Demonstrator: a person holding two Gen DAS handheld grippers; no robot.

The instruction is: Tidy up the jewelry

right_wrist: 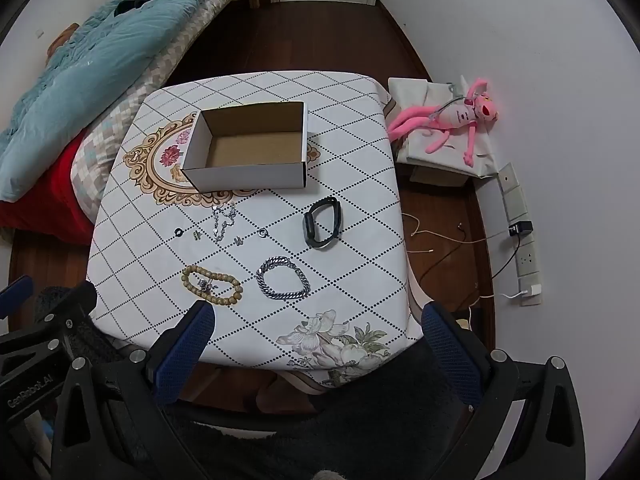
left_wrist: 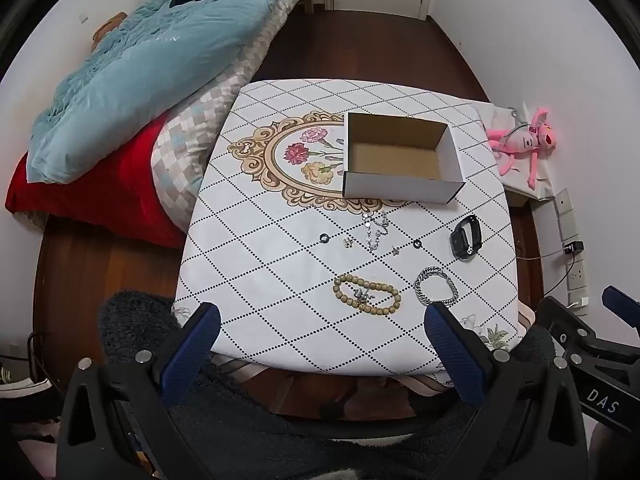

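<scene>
From the left wrist view, my left gripper [left_wrist: 322, 322] hangs released over the near edge of the counter [left_wrist: 256, 184], jaws spread wide with nothing between them. The beaded bracelet [left_wrist: 366, 294] lies just beyond, between the fingertips and slightly right of centre, its long axis running left to right. A small silver piece rests inside its loop; I think it is a charm, though it is too small to tell. The chain bracelet [left_wrist: 436, 286] sits just right of it, close to the right finger. The empty box [left_wrist: 400, 190] stands farther off, with small rings and a thin chain [left_wrist: 376, 230] scattered between.

From the right wrist view, my right gripper [right_wrist: 318, 322] is equally released and empty. The chain bracelet [right_wrist: 283, 283] lies straight ahead and near; the black band [right_wrist: 323, 226] sits farther, toward the box [right_wrist: 244, 176]. The right arm seems nearer the chain bracelet, the left nearer the beads. Open cloth surrounds each piece, and the counter drops off close to the right.
</scene>
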